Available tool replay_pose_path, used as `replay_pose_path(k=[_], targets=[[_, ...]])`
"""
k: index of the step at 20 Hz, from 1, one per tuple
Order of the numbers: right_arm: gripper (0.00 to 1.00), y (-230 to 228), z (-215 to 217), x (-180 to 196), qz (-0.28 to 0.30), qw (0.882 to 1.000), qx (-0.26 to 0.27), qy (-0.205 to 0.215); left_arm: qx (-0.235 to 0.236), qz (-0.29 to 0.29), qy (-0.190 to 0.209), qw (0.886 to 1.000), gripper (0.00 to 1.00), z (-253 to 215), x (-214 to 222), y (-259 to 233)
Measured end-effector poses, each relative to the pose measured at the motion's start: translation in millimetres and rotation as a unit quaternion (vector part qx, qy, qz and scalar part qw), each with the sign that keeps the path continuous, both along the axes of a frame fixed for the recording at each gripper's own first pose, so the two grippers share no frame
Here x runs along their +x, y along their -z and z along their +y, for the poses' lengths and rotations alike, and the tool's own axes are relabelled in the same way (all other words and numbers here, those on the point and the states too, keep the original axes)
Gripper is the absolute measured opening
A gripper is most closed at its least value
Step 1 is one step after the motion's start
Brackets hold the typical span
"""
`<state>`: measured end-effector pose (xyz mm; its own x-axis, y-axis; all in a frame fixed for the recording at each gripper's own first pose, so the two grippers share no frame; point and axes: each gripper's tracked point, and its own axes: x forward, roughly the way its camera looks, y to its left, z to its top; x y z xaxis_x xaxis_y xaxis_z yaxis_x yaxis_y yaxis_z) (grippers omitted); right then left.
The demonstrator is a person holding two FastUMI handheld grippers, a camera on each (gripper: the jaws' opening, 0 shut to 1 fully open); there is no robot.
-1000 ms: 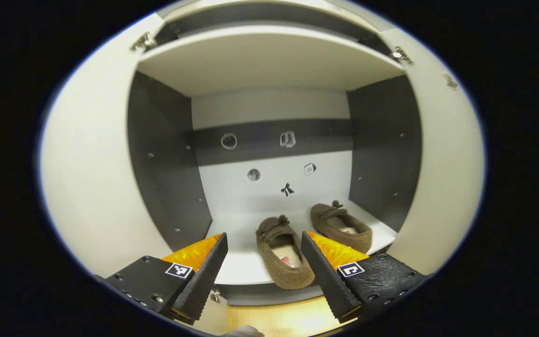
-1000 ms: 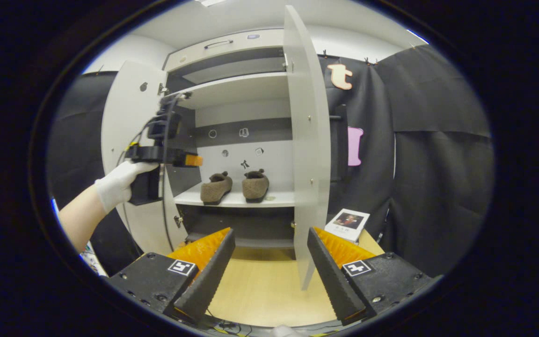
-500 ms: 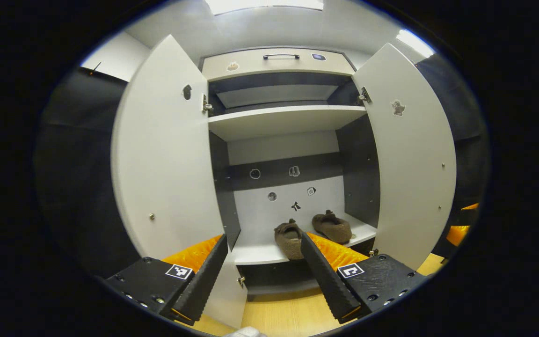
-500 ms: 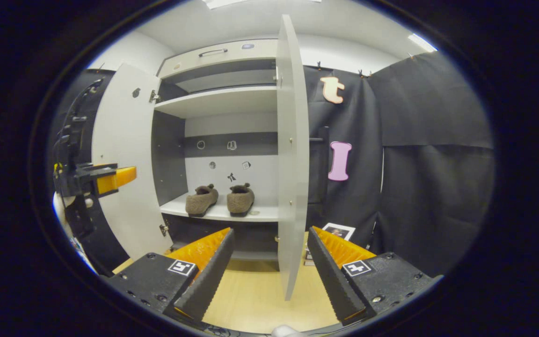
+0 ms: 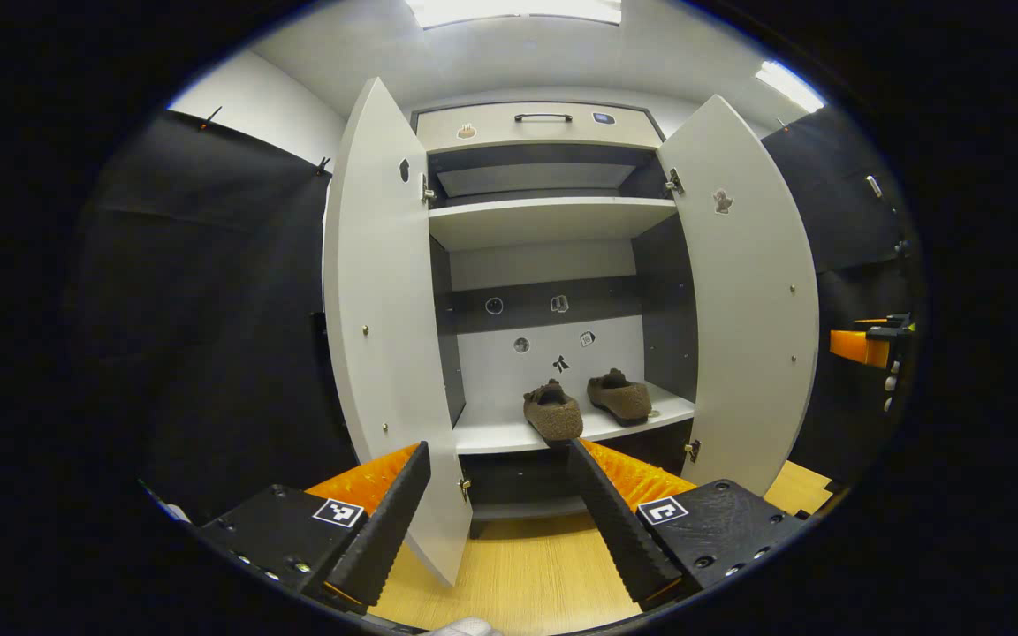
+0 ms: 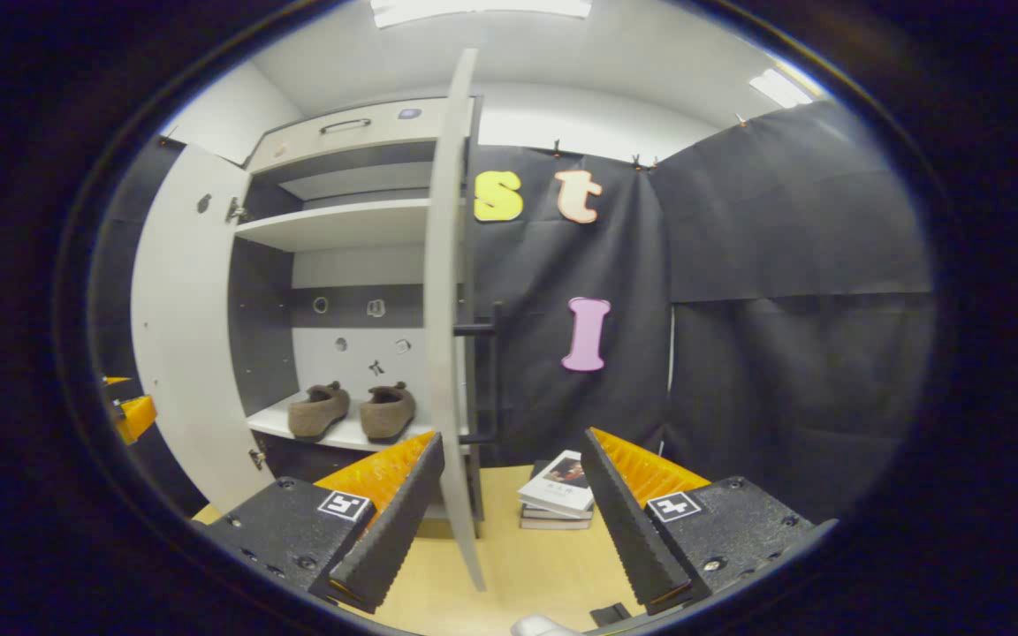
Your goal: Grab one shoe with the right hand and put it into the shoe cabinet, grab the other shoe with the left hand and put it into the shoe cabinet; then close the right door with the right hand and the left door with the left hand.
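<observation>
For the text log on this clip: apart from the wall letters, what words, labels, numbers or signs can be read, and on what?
No word or number is legible.
Small picture stickers on the back panel of the grey-and-white shoe cabinet: too small to read.
Cover of the top book in the small stack: print too blurred.
Square black-and-white markers on the left gripper and right gripper: patterns, no letters.

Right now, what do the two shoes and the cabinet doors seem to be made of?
Shoes: likely brown felt or fleece; the surface looks fuzzy and matte. Cabinet doors: probably laminated board, smooth pale grey with a slight sheen and small metal fittings; the core is not visible.
</observation>
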<state>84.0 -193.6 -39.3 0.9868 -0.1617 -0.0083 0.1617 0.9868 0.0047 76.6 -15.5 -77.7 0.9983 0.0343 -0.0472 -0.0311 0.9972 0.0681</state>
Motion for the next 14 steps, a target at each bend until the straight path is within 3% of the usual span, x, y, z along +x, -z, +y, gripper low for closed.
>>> replay_pose_path(k=[4, 8, 13, 14], targets=[[1.00, -16.8, -48.8, 25.1, -0.010, 0.999, 0.019, 0.049, -0.001, -0.006, -0.005, 1.000, 0.96, 1.3, -2.2, -5.8], [1.00, -21.7, -45.7, 50.7, -0.005, 1.000, 0.008, 0.028, -0.001, -0.002, -0.005, 1.000, 0.96, 0.7, -3.3, -2.9], [1.00, -29.2, -15.2, 56.6, -0.008, 1.000, -0.024, -0.014, 0.002, 0.007, -0.003, 1.000, 0.97, -1.3, -5.5, 3.8], [0.94, -30.0, -12.7, 56.2, -0.005, 0.999, -0.029, -0.015, 0.001, 0.007, -0.002, 1.000, 0.97, -1.7, -7.1, 3.7]])
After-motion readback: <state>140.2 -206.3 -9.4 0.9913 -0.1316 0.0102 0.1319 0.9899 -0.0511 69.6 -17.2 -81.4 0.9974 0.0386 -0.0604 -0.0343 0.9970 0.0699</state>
